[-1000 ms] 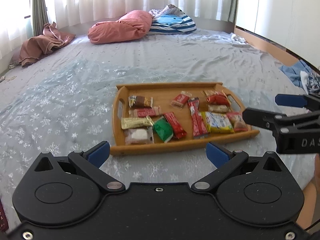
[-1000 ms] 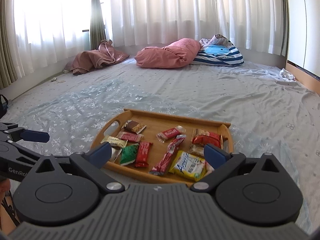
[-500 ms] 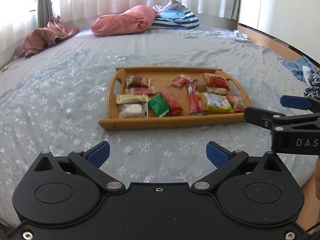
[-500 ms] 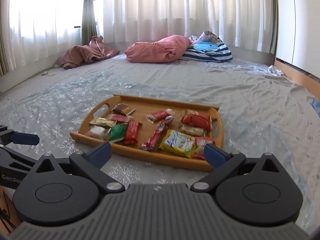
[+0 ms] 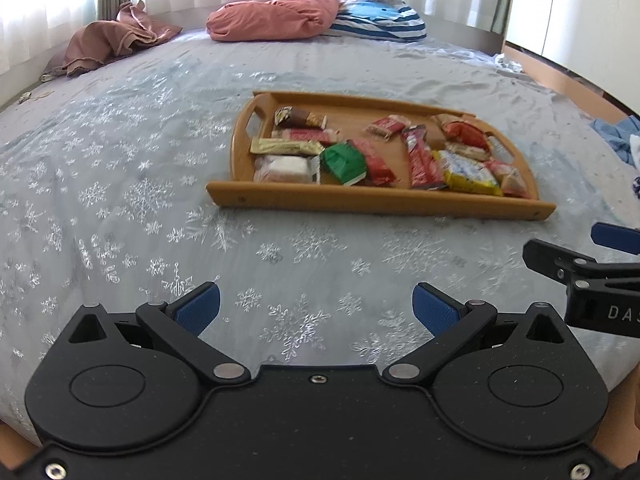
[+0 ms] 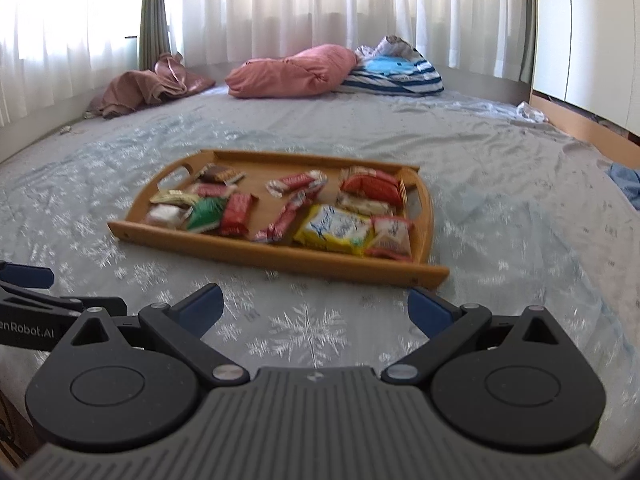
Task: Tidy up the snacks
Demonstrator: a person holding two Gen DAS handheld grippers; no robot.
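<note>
2 empty grippers hover over a bed, short of a snack tray.

The left gripper (image 5: 316,306) and right gripper (image 6: 314,306) hang side by side, fingers spread wide, holding nothing. Ahead of both, well apart, the wooden tray (image 5: 376,200) holds the wrapped snacks (image 5: 344,162), seemingly already gathered there for sorting.

Bright sun comes through the white curtains (image 6: 320,12) and washes them out, the bed (image 6: 500,168) bends round at the edges, and the right view looks a bit blurry.
</note>
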